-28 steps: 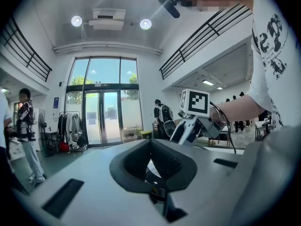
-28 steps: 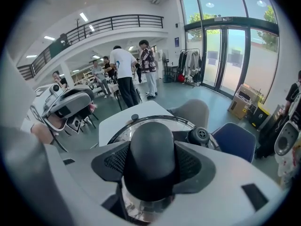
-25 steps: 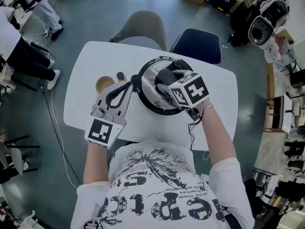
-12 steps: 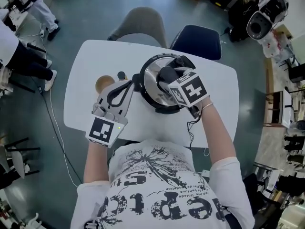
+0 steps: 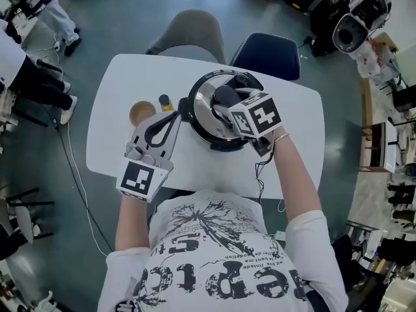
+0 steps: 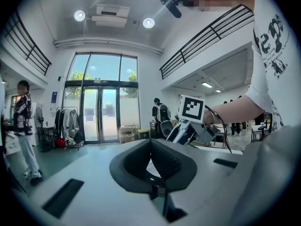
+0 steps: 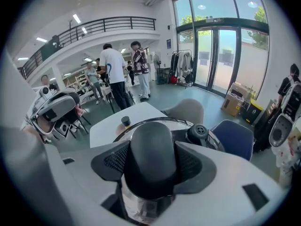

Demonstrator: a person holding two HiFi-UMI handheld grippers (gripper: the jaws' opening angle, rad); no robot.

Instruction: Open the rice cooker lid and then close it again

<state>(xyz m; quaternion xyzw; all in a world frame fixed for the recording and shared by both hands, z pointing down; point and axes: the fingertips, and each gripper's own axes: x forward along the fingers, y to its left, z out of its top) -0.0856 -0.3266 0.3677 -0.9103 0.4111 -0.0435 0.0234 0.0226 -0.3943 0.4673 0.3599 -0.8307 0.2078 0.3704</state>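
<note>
The white table (image 5: pixel 114 116) has bare surface along its left edge. Next to the right sit a round wooden dish (image 5: pixel 140 113) and a small dark-capped bottle (image 5: pixel 165 103), both close to the cooker's left side. A lid swung that way would likely pass over them.

The left tongs (image 6: pixel 150 145) lie level just right of those two, tips towards the cooker wall. Their pads are together with nothing between them. They look placed to steady the pot while the other hand works. I cannot tell whether they touch it.

The rice cooker (image 5: pixel 218 144) stands at the middle of the table, a little towards the far edge. Its shiny lid (image 5: pixel 203 109) lies over the pot, but it is unclear whether it is fully seated or just off the rim.

The right tongs (image 7: pixel 153 167) come steeply down from the lower right and are clamped on the black lid handle (image 7: pixel 150 142), one ribbed pad on each side. This grip from above probably suits a straight lift. The steam valve (image 7: pixel 198 132) stands just right of the handle, clear of the pads.

Above the lid the room is open. Beyond the far edge stand a grey chair (image 5: pixel 192 34) and a blue chair (image 5: pixel 268 52), both apart from the cooker. A dark cord (image 5: pixel 262 174) hangs at the near edge under the right wrist and could snag.
</note>
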